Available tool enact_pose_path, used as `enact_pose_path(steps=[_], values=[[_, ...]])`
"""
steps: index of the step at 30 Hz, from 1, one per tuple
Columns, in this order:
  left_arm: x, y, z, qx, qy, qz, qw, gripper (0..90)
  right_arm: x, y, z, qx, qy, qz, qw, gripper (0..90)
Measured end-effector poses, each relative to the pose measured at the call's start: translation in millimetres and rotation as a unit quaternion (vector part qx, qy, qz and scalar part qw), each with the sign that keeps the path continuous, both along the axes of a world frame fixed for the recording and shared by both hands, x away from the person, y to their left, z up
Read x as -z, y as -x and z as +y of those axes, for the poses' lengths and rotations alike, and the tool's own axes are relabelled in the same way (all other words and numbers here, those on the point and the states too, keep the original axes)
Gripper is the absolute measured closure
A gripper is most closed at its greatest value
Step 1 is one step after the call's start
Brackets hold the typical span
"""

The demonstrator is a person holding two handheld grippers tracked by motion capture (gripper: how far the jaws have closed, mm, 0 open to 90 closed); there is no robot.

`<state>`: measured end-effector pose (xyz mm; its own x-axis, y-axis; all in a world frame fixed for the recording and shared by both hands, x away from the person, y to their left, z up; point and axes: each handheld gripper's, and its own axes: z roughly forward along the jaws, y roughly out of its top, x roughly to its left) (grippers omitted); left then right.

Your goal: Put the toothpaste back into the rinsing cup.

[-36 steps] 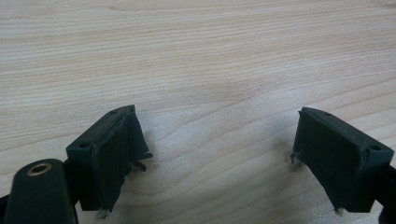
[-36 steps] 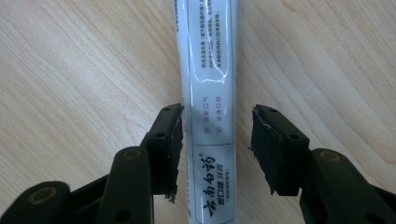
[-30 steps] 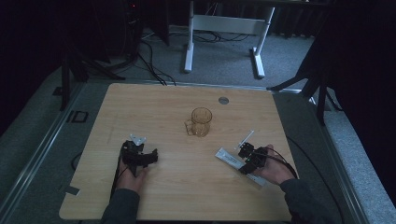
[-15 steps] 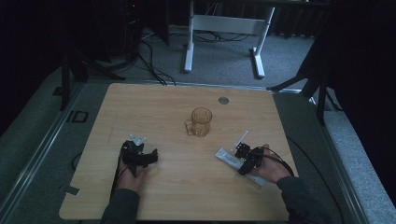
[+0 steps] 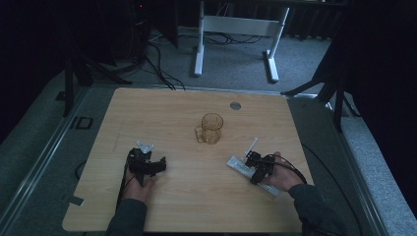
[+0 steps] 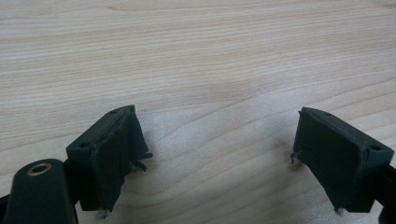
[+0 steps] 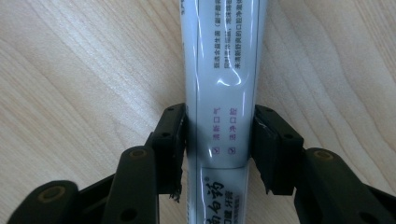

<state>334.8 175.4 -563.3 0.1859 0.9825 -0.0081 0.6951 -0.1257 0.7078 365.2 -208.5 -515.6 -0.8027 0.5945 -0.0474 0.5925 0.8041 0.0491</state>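
— Where's the tube [image 7: 224, 84] right now?

— Flat on the table [image 5: 162, 113], near the front right corner, lying at a slant. The right hand-held gripper [image 5: 256, 164] sits over its middle. From the right gripper view, the two black jaws stand on either side of the white tube; they have just been closing in on it, and the pads look to be right against its sides, though I can't be sure they press.

— How is that hand [image 5: 282, 177] held?

— Low, palm resting by the tube, forearm coming in from the front edge, the gripper pointing up and left across the table.

— And the other one?

— The left hand-held gripper [image 5: 156, 165] rests on the table at the front left, well apart from the tube. Its jaws gape wide with only bare wood between them. The wrist lies flat, gripper pointing right.

— Anything else up there?

— A glass mug [image 5: 210, 129] stands upright near the middle, and a thin white stick [image 5: 251, 146] lies just beyond the right gripper.
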Motion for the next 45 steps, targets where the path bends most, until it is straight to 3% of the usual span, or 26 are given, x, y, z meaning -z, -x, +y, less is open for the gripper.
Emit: enact_pose_path(steps=[17, 26, 32, 39, 45], values=[[0.0, 0.0, 0.0, 0.0, 0.0, 0.0, 1.0, 14.0, 1.2, -9.6, 4.7, 0.0, 0.006, 0.025, 0.9997, 57.2], [0.0, 0.0, 0.0, 0.0, 0.0, 0.0, 1.0, 14.0, 1.1, -10.8, 6.4, -0.002, 0.011, 0.027, 0.9996, 63.1], [0.0, 0.0, 0.0, 0.0, 0.0, 0.0, 1.0, 14.0, -2.0, -9.1, 5.6, 0.004, 0.009, 0.02, 0.9997, 70.3], [0.0, 0.0, 0.0, 0.0, 0.0, 0.0, 1.0, 14.0, -3.9, -9.5, -2.3, 0.032, -0.001, 0.003, 0.9995, 72.8], [-0.1, 0.0, 0.0, 0.0, 0.0, 0.0, 1.0, 14.0, -7.8, -12.7, -11.6, 0.052, -0.024, -0.019, 0.9982, 73.3]])
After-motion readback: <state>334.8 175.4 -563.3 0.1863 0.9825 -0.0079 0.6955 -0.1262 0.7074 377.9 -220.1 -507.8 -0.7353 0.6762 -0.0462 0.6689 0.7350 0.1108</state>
